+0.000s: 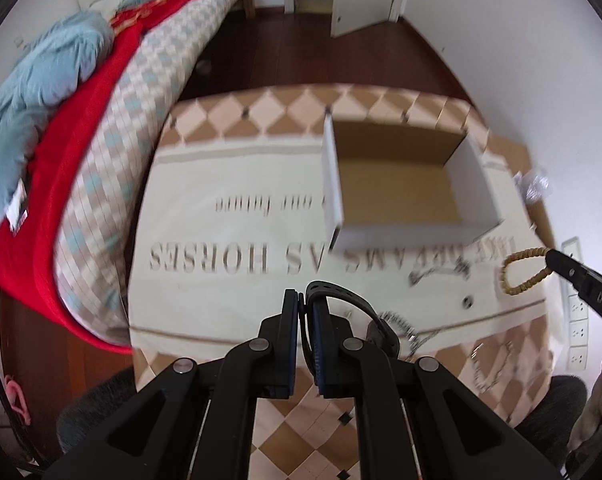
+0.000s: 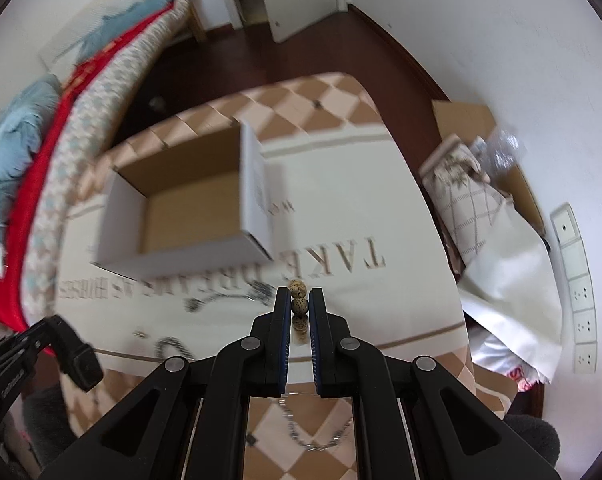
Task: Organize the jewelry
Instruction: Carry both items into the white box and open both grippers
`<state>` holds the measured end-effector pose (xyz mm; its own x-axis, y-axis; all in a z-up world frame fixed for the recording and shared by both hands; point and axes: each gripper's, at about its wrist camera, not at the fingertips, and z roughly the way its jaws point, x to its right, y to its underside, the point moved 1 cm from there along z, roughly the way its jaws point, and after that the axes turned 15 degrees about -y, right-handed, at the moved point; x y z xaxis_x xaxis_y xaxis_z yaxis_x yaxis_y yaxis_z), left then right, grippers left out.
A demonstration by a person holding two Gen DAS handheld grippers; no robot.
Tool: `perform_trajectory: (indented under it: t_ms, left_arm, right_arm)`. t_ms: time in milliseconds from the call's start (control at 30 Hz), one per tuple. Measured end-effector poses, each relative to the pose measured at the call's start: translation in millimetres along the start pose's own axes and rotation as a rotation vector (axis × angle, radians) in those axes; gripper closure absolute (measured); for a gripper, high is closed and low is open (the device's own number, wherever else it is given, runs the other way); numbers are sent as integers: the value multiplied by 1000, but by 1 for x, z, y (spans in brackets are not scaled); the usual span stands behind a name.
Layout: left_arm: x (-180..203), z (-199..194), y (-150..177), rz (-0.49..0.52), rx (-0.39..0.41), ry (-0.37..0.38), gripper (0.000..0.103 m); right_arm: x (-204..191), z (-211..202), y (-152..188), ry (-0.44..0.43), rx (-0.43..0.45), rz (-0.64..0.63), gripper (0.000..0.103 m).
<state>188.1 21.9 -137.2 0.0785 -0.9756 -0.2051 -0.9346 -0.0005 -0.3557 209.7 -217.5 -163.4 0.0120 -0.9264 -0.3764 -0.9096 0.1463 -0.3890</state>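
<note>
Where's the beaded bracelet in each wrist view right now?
Left wrist: beaded bracelet at far right, hanging as a loop from the right gripper.
Right wrist: bottom centre, only a few beads showing between the fingers.
Shared landmark: open cardboard box on the tablecloth.

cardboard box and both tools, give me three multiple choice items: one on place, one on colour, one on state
1. Where does the cardboard box sit?
A. on the table's printed cloth
B. on the bed
C. on the floor

2. What colour is the box on the outside?
A. red
B. white
C. blue

3. What does the right tool hold?
A. nothing, it is open
B. a silver chain
C. a beaded bracelet

Answers: 1 A, the box stands above the lettering on the cloth. 2 B, its outer walls are white and its inside brown. 3 C, speckled beads sit pinched between its fingers, while the left tool grips a black strap.
</note>
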Motion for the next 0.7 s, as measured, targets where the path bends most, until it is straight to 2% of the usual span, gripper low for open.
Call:
perform_trajectory:
  t_ms: [233, 367, 567, 700]
  left_arm:
    - [6, -24, -52, -3, 100, 8, 99]
    - [13, -18, -83, 17, 110, 11, 99]
    - [28, 18, -108, 53, 49, 13, 98]
    - [36, 43, -115, 71, 6, 17, 98]
  right_arm:
    - [-41, -42, -44, -73, 67, -78, 94]
    - [-62, -47, -75, -82, 92, -121, 94]
    - [-75, -2, -105, -82, 28, -129, 94]
    - [-68, 35, -108, -81, -34, -113, 94]
